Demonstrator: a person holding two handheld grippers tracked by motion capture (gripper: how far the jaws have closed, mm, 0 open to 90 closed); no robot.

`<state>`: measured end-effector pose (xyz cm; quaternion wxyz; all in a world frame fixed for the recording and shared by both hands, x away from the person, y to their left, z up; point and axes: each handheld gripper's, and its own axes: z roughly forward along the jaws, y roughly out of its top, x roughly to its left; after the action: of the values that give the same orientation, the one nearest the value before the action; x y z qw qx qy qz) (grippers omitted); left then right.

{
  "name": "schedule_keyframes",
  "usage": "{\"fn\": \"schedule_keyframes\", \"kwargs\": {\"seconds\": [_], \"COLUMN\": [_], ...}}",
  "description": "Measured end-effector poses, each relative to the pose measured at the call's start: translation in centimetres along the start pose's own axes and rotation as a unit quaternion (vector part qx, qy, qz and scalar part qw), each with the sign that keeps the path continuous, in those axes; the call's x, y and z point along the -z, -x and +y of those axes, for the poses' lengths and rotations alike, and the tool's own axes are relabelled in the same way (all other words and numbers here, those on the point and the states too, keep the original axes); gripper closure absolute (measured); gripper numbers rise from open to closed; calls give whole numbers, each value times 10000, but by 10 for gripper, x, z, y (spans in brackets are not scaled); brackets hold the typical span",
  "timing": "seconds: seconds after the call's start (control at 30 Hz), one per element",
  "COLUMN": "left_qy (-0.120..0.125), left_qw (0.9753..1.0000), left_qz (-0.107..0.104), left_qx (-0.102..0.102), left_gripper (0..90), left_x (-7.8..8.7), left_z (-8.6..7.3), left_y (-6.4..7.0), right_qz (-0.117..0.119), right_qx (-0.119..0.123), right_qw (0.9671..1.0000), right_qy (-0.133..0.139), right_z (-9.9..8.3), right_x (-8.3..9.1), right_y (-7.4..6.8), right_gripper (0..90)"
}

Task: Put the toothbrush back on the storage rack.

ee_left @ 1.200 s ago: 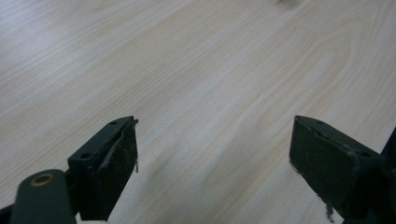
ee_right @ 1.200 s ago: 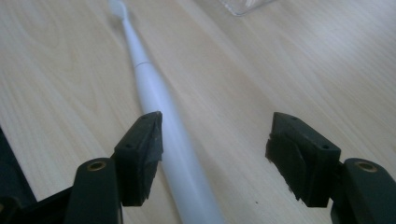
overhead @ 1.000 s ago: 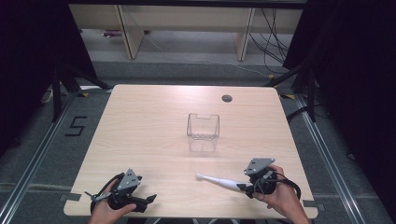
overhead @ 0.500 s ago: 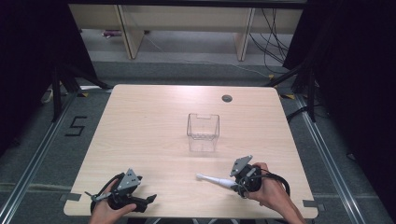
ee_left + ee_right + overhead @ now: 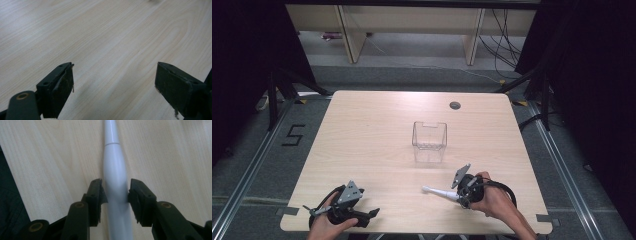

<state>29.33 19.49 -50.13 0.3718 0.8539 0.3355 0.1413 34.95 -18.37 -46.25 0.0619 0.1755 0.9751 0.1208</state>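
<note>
The right tongs clamp the thick handle of a slim white plastic toothbrush-like wand lying on the pale wooden worktop: the pickup. Next, probably lift it level toward the clear plastic box. The left tongs rest spread, empty.

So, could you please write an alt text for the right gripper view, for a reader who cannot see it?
The right hand-held gripper has its two black jaws closed against the sides of a white electric toothbrush handle, which lies on a light wooden table. The handle runs straight away from the camera and narrows toward the top edge.
</note>
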Motion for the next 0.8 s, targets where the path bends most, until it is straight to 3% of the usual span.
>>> {"fn": "schedule_keyframes", "kwargs": {"seconds": [0.13,0.17,0.2,0.27,0.37,0.43,0.5,0.53,0.63,0.7,0.8], "left_qy": [26,30,74,-20,-13,-17,67,-19,-9,-11,-4], "left_qw": [9999,9999,9999,10000,10000,10000,9999,10000,10000,10000,10000], "left_qz": [-59,-62,-70,-65,-63,-69,-71,-68,-66,-66,-64], "left_qx": [78,79,129,29,29,36,140,22,28,31,16], "left_gripper": [147,148,147,147,147,147,147,147,148,147,147], "left_x": [1,1,0,1,1,1,0,1,1,1,1], "left_z": [0,0,-1,0,0,0,-1,0,0,0,0], "left_y": [2,1,2,1,1,1,2,1,1,1,1], "right_qz": [31,12,37,38,64,33,-5,25,83,76,138], "right_qx": [10,-84,-13,-18,12,-93,0,56,145,31,178], "right_qw": [9999,9998,9998,9997,9995,9988,9986,9985,9976,9973,9966], "right_qy": [-142,-186,-187,-256,-294,-472,-532,-538,-665,-727,-791], "right_z": [4,4,5,7,8,10,11,11,14,15,18], "right_x": [-2,-3,-4,-5,-6,-8,-10,-11,-13,-13,-16], "right_y": [3,2,3,2,2,1,3,4,6,5,8], "right_gripper": [628,629,631,637,643,644,643,643,650,651,653]}}
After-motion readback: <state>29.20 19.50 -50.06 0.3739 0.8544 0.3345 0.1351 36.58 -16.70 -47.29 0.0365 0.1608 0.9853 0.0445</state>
